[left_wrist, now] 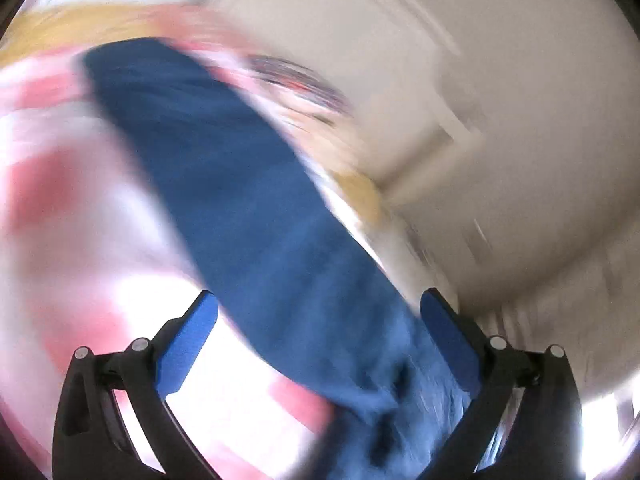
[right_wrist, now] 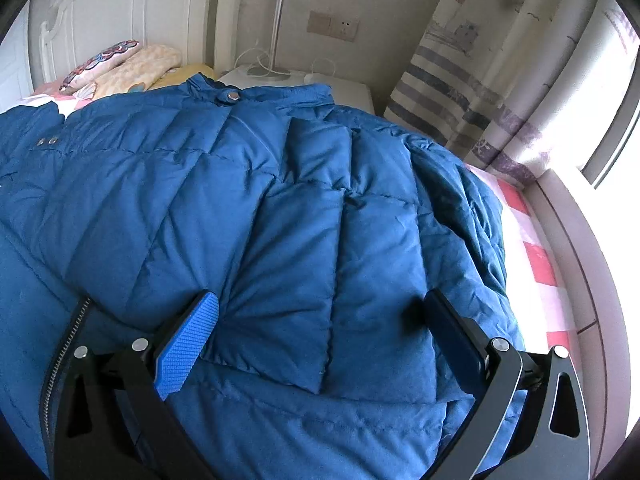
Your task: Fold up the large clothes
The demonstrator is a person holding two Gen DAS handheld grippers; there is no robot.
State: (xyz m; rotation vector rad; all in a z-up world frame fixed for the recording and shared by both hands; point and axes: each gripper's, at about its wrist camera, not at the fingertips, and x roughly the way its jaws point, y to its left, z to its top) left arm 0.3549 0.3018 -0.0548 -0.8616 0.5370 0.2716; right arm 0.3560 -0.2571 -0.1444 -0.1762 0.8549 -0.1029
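Left wrist view is smeared with heavy motion blur for us, white patches blown out. Right wrist view is sharp, daylight pouring from the window (right_wrist: 608, 120) at right, fisheye bending and darkening the edges.

Everything ahead of the left gripper (left_wrist: 318, 300) is smeared by blur, and the blue jacket (right_wrist: 280, 220) runs past the right view's left and bottom edges.

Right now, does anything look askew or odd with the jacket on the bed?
Yes. The blue puffer jacket lies rumpled, its right side bunched into folds near the bed edge, and its zipper is undone. The left wrist view is badly motion-blurred.
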